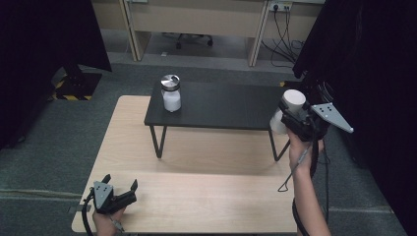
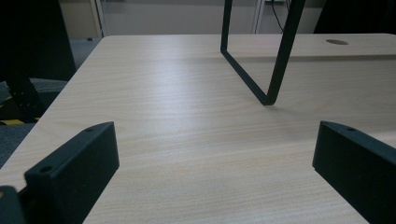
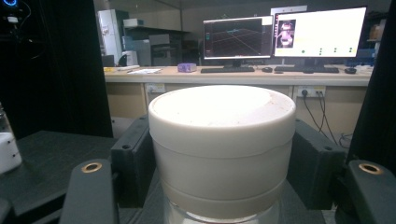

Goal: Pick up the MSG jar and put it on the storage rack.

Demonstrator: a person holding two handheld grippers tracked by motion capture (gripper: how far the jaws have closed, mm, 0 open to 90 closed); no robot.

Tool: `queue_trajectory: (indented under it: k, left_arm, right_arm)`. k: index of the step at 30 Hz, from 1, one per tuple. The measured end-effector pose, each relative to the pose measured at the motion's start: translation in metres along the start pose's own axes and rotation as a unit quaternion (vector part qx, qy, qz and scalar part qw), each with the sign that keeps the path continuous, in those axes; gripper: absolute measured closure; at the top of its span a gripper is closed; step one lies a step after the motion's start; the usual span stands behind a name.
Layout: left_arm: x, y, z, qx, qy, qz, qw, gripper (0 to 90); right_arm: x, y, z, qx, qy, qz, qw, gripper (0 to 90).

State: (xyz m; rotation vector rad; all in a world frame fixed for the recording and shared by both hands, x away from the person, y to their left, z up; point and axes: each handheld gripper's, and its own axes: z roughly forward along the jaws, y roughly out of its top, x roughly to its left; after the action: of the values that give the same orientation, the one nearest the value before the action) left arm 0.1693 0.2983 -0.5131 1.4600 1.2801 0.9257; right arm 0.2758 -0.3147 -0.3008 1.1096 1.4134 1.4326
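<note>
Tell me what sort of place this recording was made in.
Probably an office lab set up for recording. A long beige desk carries two lit computer monitors and keyboards, black curtains screen off the work area, and a light wooden table stands on grey carpet.

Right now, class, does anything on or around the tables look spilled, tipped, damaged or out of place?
Nothing stands out. One jar stands upright on the black shelf; the right gripper holds a white-lidded jar upright at the shelf's right end. The left gripper rests open on the table.
</note>
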Motion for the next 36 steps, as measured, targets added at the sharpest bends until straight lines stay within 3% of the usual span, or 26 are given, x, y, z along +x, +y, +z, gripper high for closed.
queue_trajectory:
  k: [36]
  left_arm:
    - [-0.002, 0.001, 0.0, 0.003, 0.002, 0.006, 1.0, 0.0]
  right_arm:
    - [-0.012, -0.003, 0.042, -0.009, -0.01, 0.005, 0.9999, 33.6]
